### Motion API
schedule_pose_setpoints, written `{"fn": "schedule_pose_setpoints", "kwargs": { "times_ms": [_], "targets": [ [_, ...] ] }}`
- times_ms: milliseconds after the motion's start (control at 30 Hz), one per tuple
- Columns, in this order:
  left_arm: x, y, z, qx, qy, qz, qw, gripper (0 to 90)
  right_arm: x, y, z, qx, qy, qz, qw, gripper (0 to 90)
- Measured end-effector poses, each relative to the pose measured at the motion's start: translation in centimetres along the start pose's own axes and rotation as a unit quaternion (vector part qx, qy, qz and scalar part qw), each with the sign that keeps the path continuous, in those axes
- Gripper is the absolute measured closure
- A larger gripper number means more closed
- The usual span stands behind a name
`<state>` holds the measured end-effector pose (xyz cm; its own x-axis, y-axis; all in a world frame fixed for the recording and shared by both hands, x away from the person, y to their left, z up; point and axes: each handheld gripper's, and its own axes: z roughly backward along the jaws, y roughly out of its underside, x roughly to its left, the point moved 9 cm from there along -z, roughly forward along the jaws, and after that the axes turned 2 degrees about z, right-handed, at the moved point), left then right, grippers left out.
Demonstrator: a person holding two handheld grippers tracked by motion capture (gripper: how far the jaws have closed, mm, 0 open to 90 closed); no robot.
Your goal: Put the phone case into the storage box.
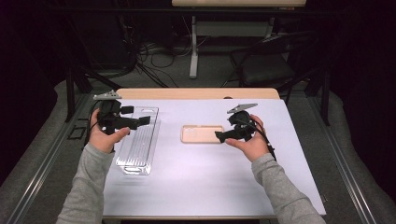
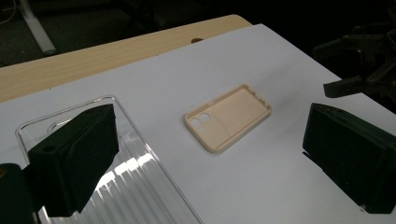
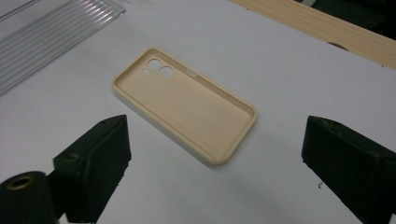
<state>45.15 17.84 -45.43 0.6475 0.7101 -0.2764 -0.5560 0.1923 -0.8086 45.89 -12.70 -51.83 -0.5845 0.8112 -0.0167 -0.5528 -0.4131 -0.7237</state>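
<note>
Beige phone case (image 1: 202,134) lies flat, hollow side up, mid-table on the white sheet (image 1: 201,182), camera holes toward the clear tray (image 1: 138,145) at left. Right gripper (image 1: 219,136) sits just beside the case's right end, jaws spread wide, nothing between them, not touching the case. Left gripper (image 1: 145,120) hovers over the tray, jaws also spread, gripping nothing. Case and tray are apart.
</note>
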Motion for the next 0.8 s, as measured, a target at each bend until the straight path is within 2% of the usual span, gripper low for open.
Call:
{"fn": "schedule_pose_setpoints", "kwargs": {
  "times_ms": [100, 200, 367, 533, 800],
  "targets": [
    [0.0, 0.1, 0.1, 0.000, -0.001, -0.002, 1.0000, 4.3, 0.0, -0.6, -0.3, 0.001, -0.003, 0.005, 1.0000, 13.9],
    [0.0, 0.3, 0.0, 0.001, -0.002, 0.004, 1.0000, 5.1, -0.1, -1.0, -0.6, 0.003, 0.000, 0.011, 0.9999, 14.3],
    [-0.2, 0.5, 0.0, 0.005, -0.013, -0.004, 0.9999, 5.0, -0.1, -1.5, -1.5, 0.021, 0.000, 0.026, 0.9994, 15.5],
    [-0.2, 0.5, 0.5, 0.001, -0.015, -0.001, 0.9999, 5.1, -0.3, -2.2, -2.3, 0.036, -0.001, 0.045, 0.9983, 21.7],
    [-0.2, 0.7, 0.9, -0.002, -0.018, 0.000, 0.9998, 6.1, -0.9, -2.5, -2.9, 0.047, -0.007, 0.061, 0.9970, 30.2]
  ]
}}
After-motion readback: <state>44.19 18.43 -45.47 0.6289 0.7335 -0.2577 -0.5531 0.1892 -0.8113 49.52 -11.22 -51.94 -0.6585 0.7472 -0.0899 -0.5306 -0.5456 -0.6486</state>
